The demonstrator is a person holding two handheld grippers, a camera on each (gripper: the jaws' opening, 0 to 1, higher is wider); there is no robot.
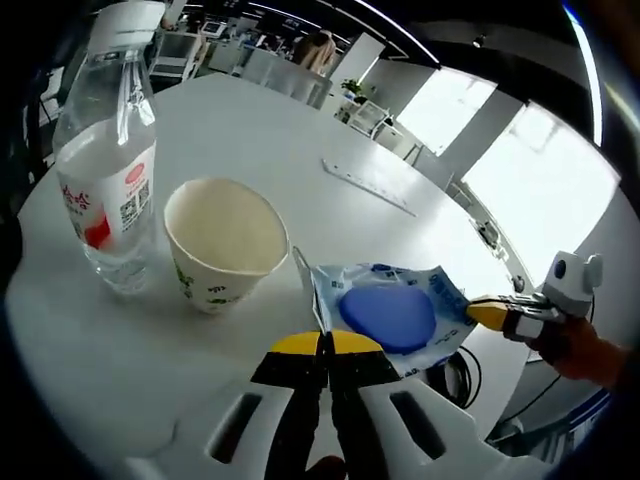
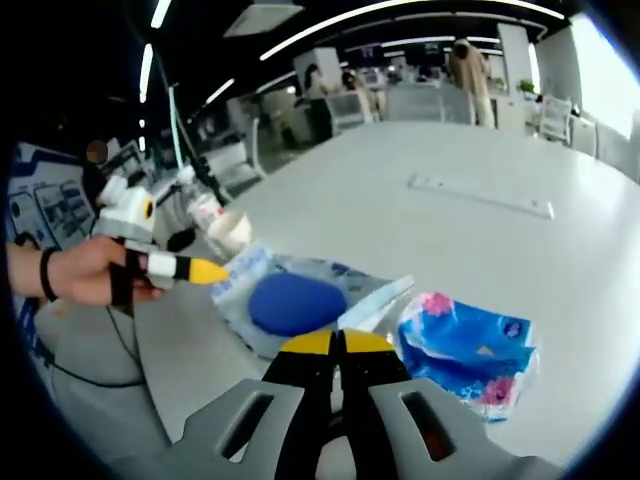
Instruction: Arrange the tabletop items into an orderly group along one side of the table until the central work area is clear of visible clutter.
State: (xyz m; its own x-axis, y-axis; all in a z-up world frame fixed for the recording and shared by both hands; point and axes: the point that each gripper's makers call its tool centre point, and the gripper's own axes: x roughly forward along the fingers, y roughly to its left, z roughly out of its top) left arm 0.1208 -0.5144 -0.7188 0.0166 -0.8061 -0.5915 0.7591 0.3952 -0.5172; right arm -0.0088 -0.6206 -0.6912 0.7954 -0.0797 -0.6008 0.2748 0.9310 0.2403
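Both grippers pinch one thing — a clear packet [image 1: 400, 318] with a blue pad inside, lying flat on the white worktop [image 1: 300, 140]. Left gripper [image 1: 325, 345]: fingers closed narrow on the packet's near corner, straight ahead of the tips. Right gripper [image 2: 340, 343]: fingers closed narrow too, clamped on the packet's thin white flap at the opposite side. The packet's long axis runs between the two grippers, so neither is nearer — it spans them.

In the left gripper view the right gripper comes in low from the right, hand wrapped round its handle, fingers level with the worktop. Left gripper is also low, pointing across the worktop.

Cup [image 1: 225, 245] and bottle [image 1: 108, 170] stand upright, just beside each other, left of the packet. A blue tissue pack [image 2: 468, 352] lies just right of the right gripper's fingers. A ruler [image 2: 480, 195] lies well apart, mid-worktop.

Likely next: shift the packet sideways toward the cup and bottle.
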